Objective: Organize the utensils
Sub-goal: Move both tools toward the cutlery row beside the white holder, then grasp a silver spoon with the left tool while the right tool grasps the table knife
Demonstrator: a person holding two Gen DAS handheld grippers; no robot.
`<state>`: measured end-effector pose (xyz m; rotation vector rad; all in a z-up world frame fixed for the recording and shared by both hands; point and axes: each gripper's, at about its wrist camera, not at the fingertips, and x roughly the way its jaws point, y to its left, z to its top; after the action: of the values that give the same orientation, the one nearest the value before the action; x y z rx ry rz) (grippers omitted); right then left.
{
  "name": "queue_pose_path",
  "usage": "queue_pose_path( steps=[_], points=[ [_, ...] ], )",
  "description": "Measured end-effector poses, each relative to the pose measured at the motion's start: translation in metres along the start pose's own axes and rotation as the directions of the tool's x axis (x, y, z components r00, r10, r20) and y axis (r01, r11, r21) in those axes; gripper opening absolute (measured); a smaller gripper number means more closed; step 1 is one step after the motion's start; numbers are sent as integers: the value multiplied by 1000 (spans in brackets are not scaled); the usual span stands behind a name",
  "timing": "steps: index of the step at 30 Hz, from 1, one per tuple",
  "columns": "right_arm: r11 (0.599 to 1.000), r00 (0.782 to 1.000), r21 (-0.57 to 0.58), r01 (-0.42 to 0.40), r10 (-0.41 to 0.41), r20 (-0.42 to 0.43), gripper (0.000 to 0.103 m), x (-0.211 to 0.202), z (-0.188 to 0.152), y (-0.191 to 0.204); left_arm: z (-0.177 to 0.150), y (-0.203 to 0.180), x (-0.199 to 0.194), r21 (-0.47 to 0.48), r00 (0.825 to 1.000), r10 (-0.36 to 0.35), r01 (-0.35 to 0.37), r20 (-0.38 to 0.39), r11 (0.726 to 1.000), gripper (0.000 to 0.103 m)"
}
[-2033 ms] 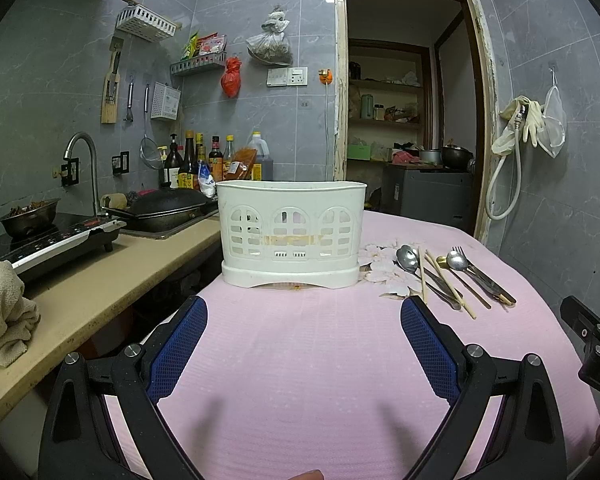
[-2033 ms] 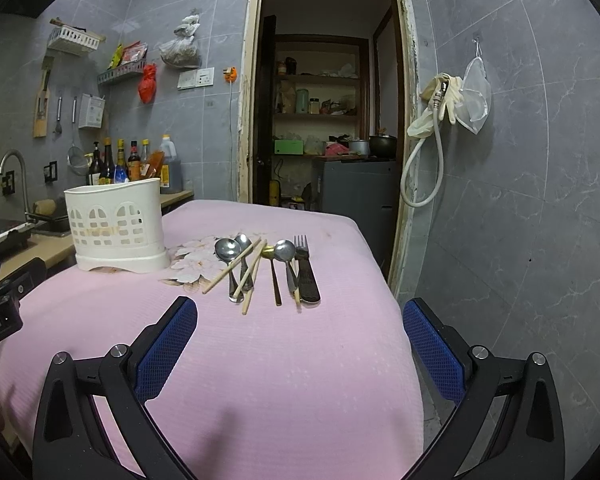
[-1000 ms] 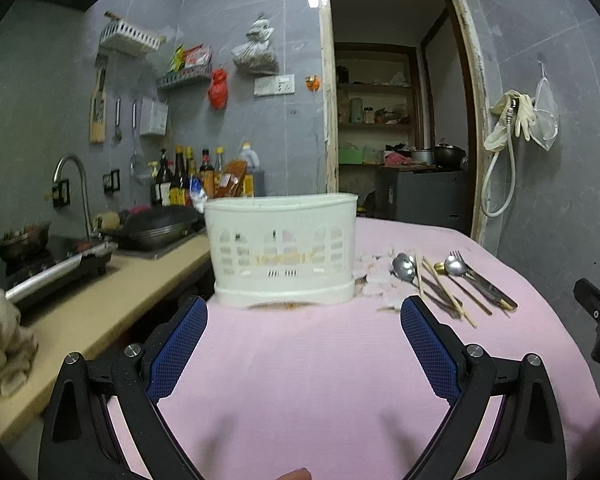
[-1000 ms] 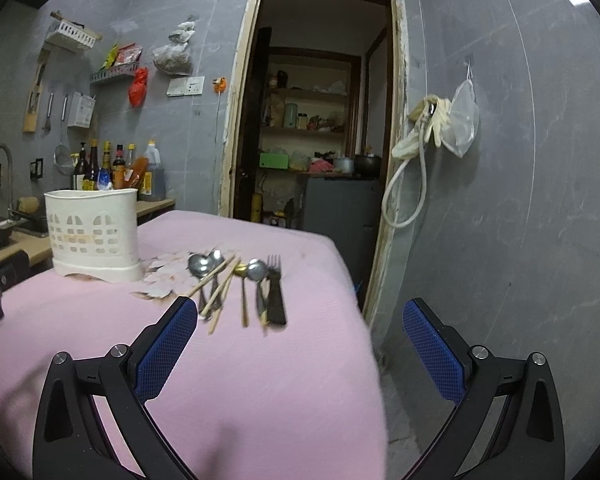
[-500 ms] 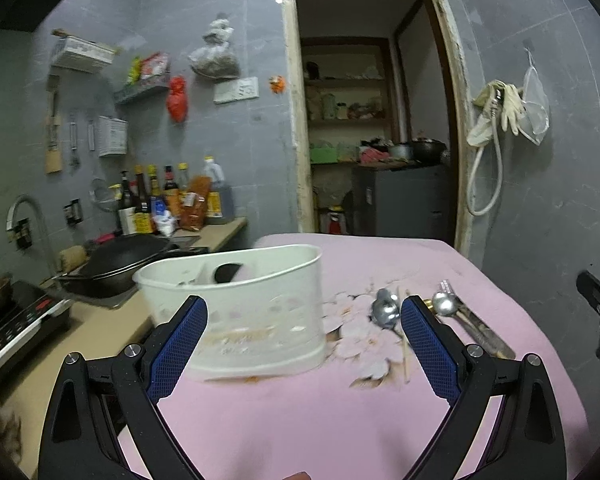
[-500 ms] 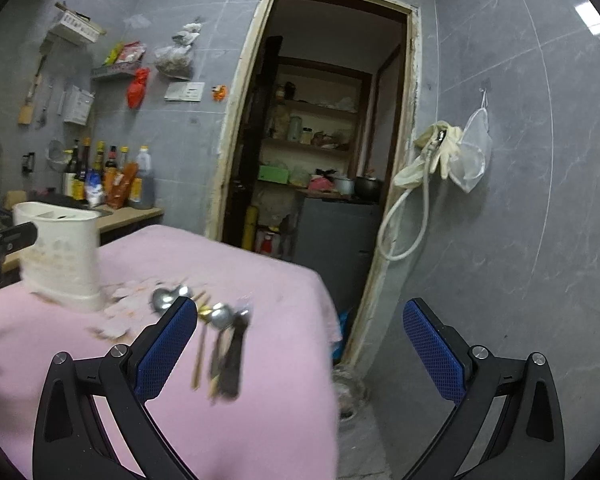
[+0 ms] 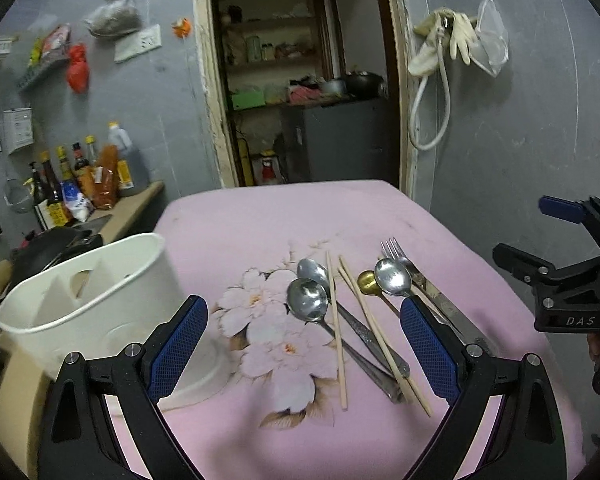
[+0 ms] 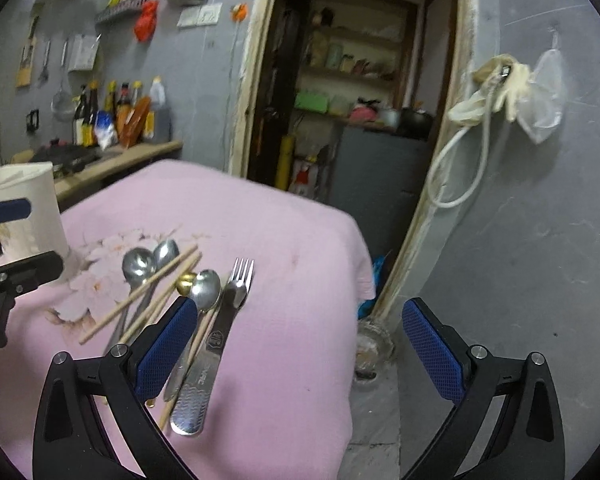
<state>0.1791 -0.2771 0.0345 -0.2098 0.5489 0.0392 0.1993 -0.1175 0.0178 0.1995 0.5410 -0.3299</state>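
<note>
reaching for the cutlery

left wrist: left gripper (image 7: pixel 303 332) wide, empty; spoons (image 7: pixel 307 300) at 12 o'clock, holder (image 7: pixel 92 292) at 9.

right wrist: right gripper (image 8: pixel 296 344) empty, jaws closing; fork (image 8: pixel 220 328) at 10 o'clock. next: pinch one piece.

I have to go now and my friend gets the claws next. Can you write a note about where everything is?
Left claw: open, empty, above the pink cloth.
Right claw: empty, jaws closing a little, nothing between them.
White utensil holder: at the left, compartments look empty.
Spoons, chopsticks and fork: lying loose on the cloth.
Done: nothing sorted.
Left: put every utensil in the holder.
</note>
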Motion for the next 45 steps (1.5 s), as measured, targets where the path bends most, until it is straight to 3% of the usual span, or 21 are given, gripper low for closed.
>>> queue_pose_path(
  steps=[6, 13, 25, 33, 36, 41, 45],
  points=[
    [994, 986, 1, -107, 106, -128, 64, 38, 0, 3, 5, 11, 41, -62, 992, -53, 46, -115, 997, 61],
    [982, 957, 6, -191, 188, -220, 43, 62, -7, 13, 2, 27, 79, -127, 975, -76, 50, -208, 991, 49],
    [964, 928, 29, -264, 262, -266, 37, 76, -7, 17, -3, 44, 113, -258, 943, -148, 69, -299, 964, 46],
    [956, 917, 60, -286, 292, -274, 34, 80, -4, 14, -3, 56, 115, -330, 941, -177, 76, -287, 941, 11],
    [955, 914, 59, -291, 296, -277, 34, 81, -4, 16, -2, 56, 113, -338, 942, -180, 78, -282, 938, 4],
    [941, 900, 83, -327, 337, -277, 20, 83, -6, 11, -1, 54, 107, -347, 947, -195, 98, -256, 933, 1],
    [926, 888, 125, -356, 377, -264, 16, 80, -10, 4, -3, 52, 104, -344, 942, -203, 104, -267, 933, 1]
  ],
)
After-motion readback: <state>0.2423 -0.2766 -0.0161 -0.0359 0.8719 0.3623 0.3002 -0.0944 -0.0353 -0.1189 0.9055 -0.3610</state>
